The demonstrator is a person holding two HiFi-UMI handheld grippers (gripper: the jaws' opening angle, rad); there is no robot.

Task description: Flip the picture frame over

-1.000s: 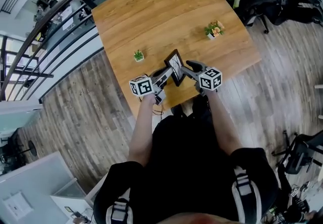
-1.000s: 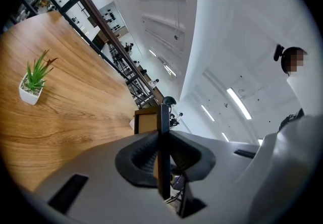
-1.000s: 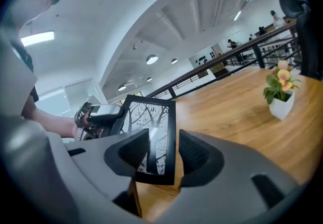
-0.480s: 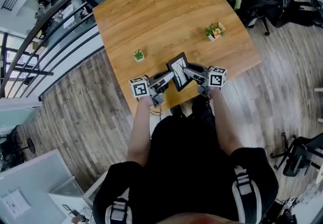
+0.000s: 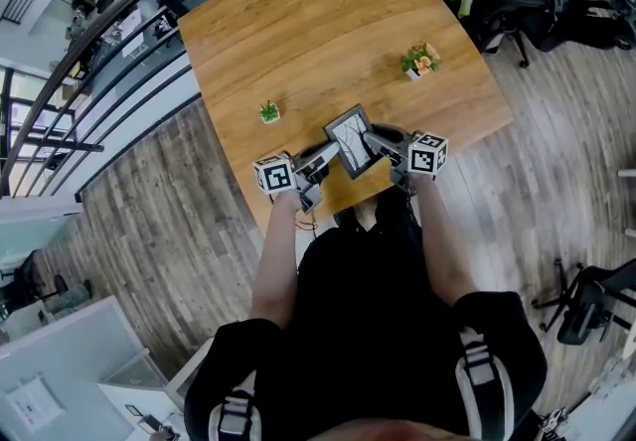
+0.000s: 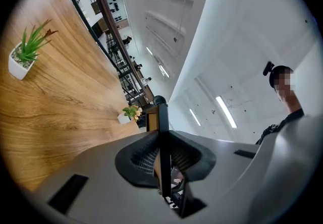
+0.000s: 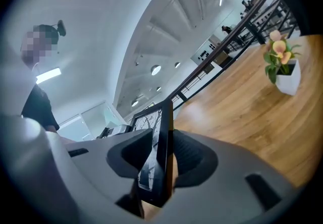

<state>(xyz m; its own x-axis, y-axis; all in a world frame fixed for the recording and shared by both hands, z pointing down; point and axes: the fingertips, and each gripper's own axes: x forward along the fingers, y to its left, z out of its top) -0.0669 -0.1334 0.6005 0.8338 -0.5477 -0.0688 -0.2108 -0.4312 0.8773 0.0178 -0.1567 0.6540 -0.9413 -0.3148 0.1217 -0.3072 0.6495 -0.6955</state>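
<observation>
One picture frame (image 5: 351,140) is held above the near edge of the table (image 5: 328,22), its picture facing up. The left gripper (image 5: 326,155) pinches its left side. The right gripper (image 5: 378,142), whose jaws have just been closing, pinches its right side. A green plant (image 5: 269,112) and a flowering plant (image 5: 419,60) stand farther in on the table.

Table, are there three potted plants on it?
No, only two stand on the table: a green plant and a flowering plant.
</observation>
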